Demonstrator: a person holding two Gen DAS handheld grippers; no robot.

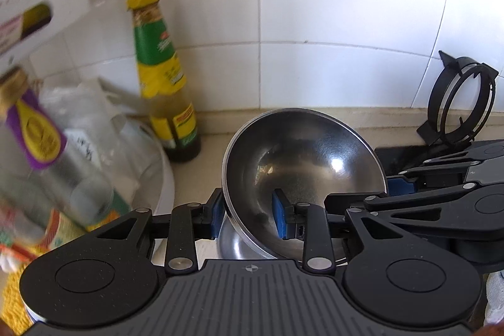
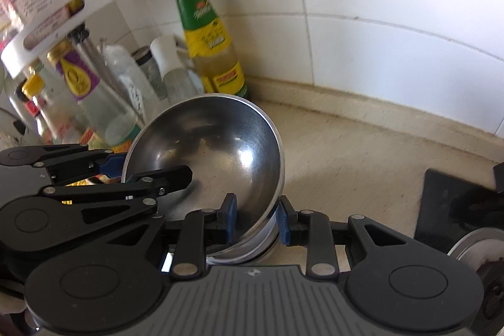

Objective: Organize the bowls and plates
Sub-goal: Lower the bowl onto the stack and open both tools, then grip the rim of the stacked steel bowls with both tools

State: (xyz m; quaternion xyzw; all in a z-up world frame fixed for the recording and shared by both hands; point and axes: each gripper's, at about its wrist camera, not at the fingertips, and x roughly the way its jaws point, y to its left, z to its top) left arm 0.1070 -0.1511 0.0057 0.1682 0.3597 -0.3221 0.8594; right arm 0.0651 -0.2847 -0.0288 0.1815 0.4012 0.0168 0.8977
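Left wrist view: the left gripper (image 1: 247, 214) pinches the near-left rim of the steel bowl (image 1: 302, 159), one pad outside, one inside; the bowl tilts just ahead, over a second steel piece (image 1: 233, 244) below it. Right wrist view: the right gripper (image 2: 256, 221) straddles the bowl's near-right rim, though firm contact is unclear. Judging by this, stacking is mid-way: the bowl is held, not yet set down

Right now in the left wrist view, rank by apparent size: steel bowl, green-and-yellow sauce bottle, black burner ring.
1. steel bowl, largest, though it sits nearest the camera
2. sauce bottle
3. burner ring, smallest, but it lies farther back, so true size is unsure
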